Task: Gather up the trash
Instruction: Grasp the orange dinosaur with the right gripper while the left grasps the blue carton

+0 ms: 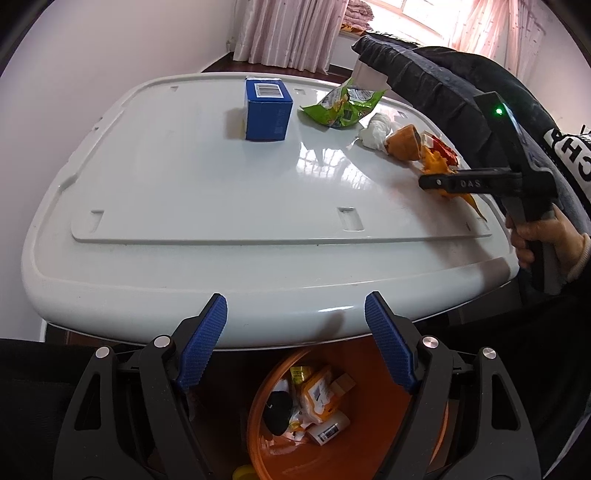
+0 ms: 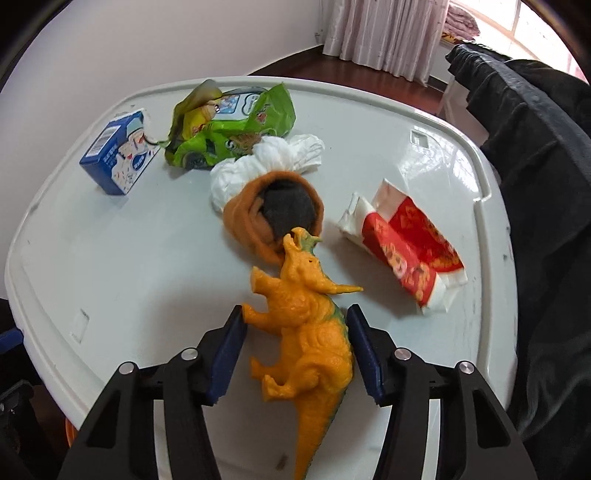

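Note:
On the white table [image 1: 184,177] lie a blue carton [image 1: 267,107], a green snack bag [image 1: 341,105], a crumpled white tissue [image 1: 375,129], an orange-and-grey rolled sock [image 1: 404,142] and an orange toy dinosaur [image 2: 310,332]. My left gripper [image 1: 295,317] is open and empty over the table's near edge, above the orange bin [image 1: 332,413] holding several trash items. My right gripper [image 2: 293,321] is open with its fingers on either side of the dinosaur's body. In the right wrist view the carton [image 2: 118,155], bag [image 2: 229,125], tissue [image 2: 273,158] and sock [image 2: 273,218] lie beyond.
A red-and-white tissue packet [image 2: 402,243] lies right of the dinosaur. A dark jacket [image 2: 546,184] hangs at the table's right side. Curtains [image 1: 288,29] and a window are at the back. A yellow object [image 1: 243,472] sits on the floor by the bin.

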`<state>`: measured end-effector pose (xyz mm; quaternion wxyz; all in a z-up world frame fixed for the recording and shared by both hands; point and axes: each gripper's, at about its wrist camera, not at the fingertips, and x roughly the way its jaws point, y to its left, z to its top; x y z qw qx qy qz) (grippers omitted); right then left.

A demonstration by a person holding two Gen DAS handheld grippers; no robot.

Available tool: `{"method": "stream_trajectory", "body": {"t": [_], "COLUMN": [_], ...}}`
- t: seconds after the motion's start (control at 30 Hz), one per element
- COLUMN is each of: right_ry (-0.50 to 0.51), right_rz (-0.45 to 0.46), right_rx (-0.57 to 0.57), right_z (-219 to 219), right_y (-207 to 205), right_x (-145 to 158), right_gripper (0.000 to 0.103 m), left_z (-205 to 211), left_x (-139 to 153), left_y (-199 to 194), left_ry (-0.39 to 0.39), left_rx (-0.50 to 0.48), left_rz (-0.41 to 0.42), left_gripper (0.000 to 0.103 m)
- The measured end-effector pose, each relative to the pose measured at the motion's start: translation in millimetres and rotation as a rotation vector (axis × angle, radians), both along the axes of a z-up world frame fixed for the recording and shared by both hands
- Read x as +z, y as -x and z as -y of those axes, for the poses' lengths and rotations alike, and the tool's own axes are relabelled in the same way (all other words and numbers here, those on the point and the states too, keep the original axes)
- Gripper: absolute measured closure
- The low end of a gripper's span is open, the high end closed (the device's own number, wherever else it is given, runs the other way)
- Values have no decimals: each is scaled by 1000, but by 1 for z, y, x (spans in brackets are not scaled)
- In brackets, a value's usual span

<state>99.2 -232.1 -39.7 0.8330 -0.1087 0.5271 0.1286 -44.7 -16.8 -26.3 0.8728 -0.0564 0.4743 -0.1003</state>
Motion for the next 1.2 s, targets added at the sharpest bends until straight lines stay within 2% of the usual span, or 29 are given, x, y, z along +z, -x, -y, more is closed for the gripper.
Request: {"method": "stream_trajectory", "body": {"t": [0.1,0.13,0.17,0.2,0.27,0.37,0.5,0.6,0.8,0.97,1.2], "right_ry": [-47,-87,-169,-195,-201,-275,-300,-305,-342,-357,-355], "right_rz": [-10,-9,-8,-3,26,79,159,166,173,162,131], "right_rx": [-27,-44,-67,-79,-113,-153,-179,-194,-217,-216,-217], "right_z": [-1,2,6,8,7,7,8,12,17,15,11], "right_y": [21,27,37,40,50,64,75,74,71,69,66], "right_x": [12,19,27,30,34,45,56,56,59,57,50], "right_gripper": [48,48,48,48,48,48,48,48,48,48,48], "left_z": [2,2,3,3,2,3,5,6,14,9,8], "left_x": [2,2,3,4,7,14,23,22,8,-7,-21], "left_y": [3,3,3,3,-1,-16,-59,-105,-186,-217,-232], "left_ry": [-22,-32,-35,-36,-34,-35,-47,-47,-101,-76,-107], "left_rx": [-1,-1,-1,-1,3,12,39,56,99,148,163], "left_rz": [15,19,21,24,24,36,66,81,91,56,39], "left_gripper": [28,28,28,28,28,28,28,28,28,28,28]}}
